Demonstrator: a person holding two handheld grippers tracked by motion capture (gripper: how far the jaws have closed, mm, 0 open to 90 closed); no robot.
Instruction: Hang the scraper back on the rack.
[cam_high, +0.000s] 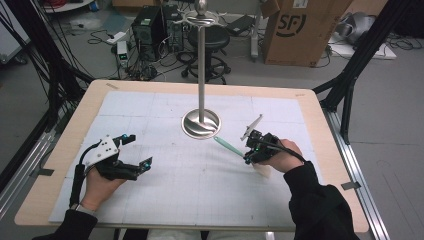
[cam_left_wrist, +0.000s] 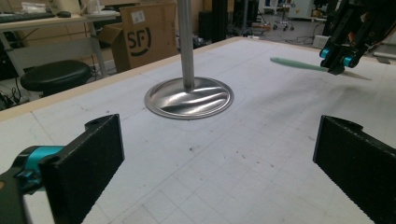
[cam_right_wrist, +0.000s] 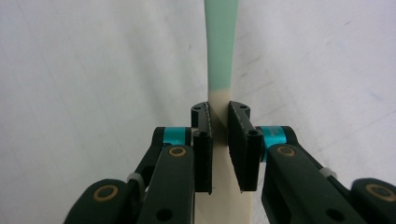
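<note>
My right gripper (cam_right_wrist: 219, 140) clamps its 2 jaws on the cream end of a slim mint-green and cream spatula (cam_high: 227, 145), its tip just beside the steel round-based stand (cam_high: 200, 123). It looks light, stiff, slippery. My left gripper (cam_high: 134, 150) is spread wide, empty.

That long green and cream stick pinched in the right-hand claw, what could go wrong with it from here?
The right gripper pinches the green and cream flat stick only across its narrow cream part, so it may twist or slip. Its green tip lies close to the shiny metal stand's round base and might knock it.
</note>
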